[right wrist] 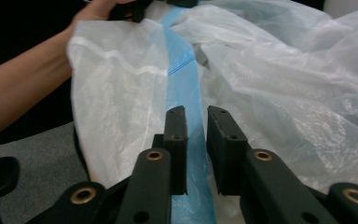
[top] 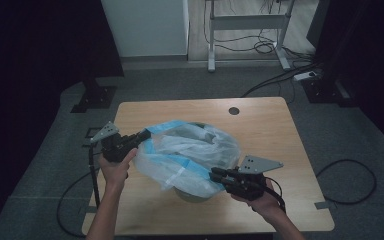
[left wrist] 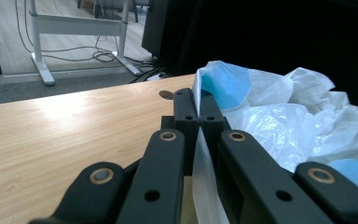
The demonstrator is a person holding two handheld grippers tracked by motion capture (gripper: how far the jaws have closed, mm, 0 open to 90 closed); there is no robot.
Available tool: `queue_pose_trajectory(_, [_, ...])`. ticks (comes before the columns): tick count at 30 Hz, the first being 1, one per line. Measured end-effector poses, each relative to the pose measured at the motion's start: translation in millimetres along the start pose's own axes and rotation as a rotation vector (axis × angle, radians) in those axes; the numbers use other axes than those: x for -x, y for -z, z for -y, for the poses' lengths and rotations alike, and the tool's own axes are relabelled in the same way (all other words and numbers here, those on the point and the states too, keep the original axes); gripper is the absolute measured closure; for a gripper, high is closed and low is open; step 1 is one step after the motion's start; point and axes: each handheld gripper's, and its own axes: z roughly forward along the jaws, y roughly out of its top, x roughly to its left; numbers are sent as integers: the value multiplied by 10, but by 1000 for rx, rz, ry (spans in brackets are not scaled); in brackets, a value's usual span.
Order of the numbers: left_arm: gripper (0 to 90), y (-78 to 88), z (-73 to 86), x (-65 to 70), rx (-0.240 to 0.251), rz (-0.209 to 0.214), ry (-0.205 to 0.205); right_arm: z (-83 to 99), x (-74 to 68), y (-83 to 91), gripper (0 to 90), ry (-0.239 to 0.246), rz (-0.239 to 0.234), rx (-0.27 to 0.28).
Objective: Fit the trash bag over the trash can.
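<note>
A thin white plastic bag (top: 190, 150) with a blue band along its rim is draped over a round bin (top: 192, 195) on the wooden table (top: 260, 125). My left gripper (top: 145, 134) is at the bag's left rim. In the left gripper view its jaws (left wrist: 198, 100) are shut on a fold of the bag (left wrist: 270, 116). My right gripper (top: 213, 173) reaches in at the bag's near right side. In the right gripper view its jaws (right wrist: 196, 116) stand a little apart with the blue band (right wrist: 182, 79) running between them, a gap showing beside the film.
A round hole (top: 234, 110) sits near the table's far edge. Behind the table stand a white desk frame (top: 247, 22) and a black stand base (top: 94, 97). Cables (top: 350, 180) lie on the grey floor. The person's other forearm (right wrist: 18, 98) crosses the right gripper view.
</note>
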Motion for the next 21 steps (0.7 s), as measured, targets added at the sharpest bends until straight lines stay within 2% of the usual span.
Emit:
queue_pose_trajectory(3, [893, 17, 9, 13, 1, 1, -2, 57, -126, 59, 831, 55, 10, 30])
queue_pose_trajectory(6, [892, 41, 20, 22, -2, 0, -3, 94, -185, 79, 860, 79, 16, 40])
queue_pose_trajectory(7, [892, 59, 29, 26, -1, 2, -3, 135, -238, 93, 872, 99, 10, 59])
queue_pose_trajectory(12, [891, 95, 52, 31, -5, 3, -5, 234, -348, 93, 884, 144, -12, 75])
queue_pose_trajectory(14, [890, 105, 65, 29, -10, 4, -2, 312, -420, 48, 884, 177, -25, 54])
queue_pose_trajectory(16, [889, 111, 85, 26, -17, 2, -1, 372, -458, 5, 884, 187, -35, 38])
queue_pose_trajectory(19, [888, 123, 133, 5, -35, 3, 8, 486, -477, -74, 883, 197, -24, -1])
queue_pose_trajectory(21, [887, 123, 144, 0, -42, 5, 12, 513, -470, -93, 883, 197, -18, -8])
